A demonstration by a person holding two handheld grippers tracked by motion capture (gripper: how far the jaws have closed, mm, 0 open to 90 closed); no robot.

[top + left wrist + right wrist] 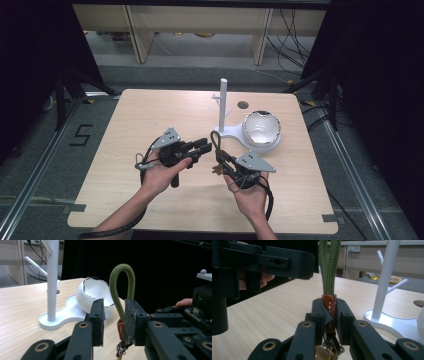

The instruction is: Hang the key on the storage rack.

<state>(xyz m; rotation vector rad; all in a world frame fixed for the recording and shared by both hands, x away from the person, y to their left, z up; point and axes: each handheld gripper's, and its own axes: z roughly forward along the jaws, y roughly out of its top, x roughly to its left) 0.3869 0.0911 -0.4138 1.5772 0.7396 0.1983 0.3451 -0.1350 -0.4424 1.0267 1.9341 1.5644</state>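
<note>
— Dark curtains flank a pale wooden tabletop in the high view. What sits on it?

— Toward the far right corner, a white plastic stand with an upright post and side pegs, and on its base a white bowl with a dark jagged rim. Nearer the middle, the right gripper pinches a green braided cord loop with a brown leather tab, holding it above the wood. The left gripper points at the loop from the left.

— And the left gripper view?

— Its black jaws stand apart on either side of the cord loop; the loop rises between them, the right pad just beside or touching it, the left one clear. The bowl and stand lie behind.

— The right gripper view?

— Jaws pressed together on the leather tab, the cord rising straight up. Small metal hardware hangs below the tab. The left gripper reaches in at the upper left.
</note>
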